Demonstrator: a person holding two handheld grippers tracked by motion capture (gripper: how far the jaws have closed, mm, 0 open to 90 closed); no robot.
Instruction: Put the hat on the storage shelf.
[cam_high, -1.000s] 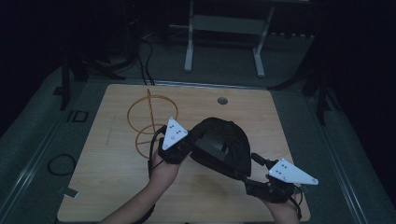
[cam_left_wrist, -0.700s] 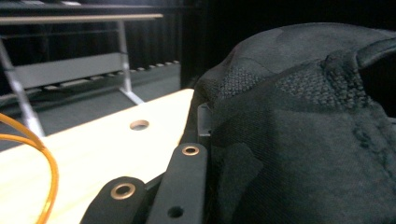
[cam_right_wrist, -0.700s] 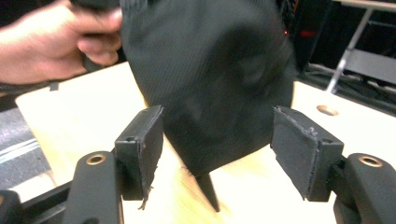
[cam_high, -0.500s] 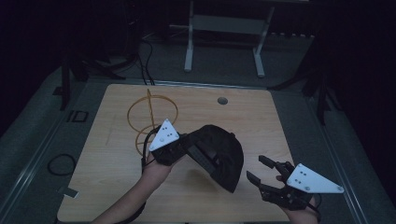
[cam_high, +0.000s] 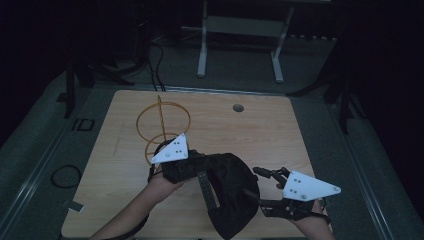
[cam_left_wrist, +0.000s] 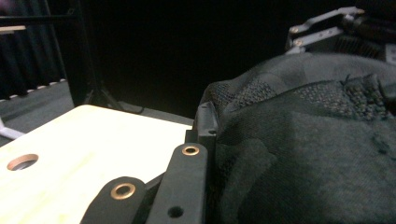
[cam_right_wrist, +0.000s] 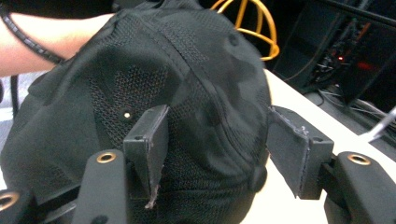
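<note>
The cap (cam_high: 227, 192) is held above the table's (cam_high: 260, 130) near edge, pinched by the left gripper (cam_high: 192, 165); its crown sits between the right gripper's (cam_high: 260, 187) parted, non-gripping jaws, just opened.

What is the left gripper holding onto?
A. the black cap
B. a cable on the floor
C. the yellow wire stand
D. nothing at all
A: in the high view the left gripper has its jaws shut on the edge of the black cap, lifting it off the table, while the yellow wire stand stands apart behind it.
</note>
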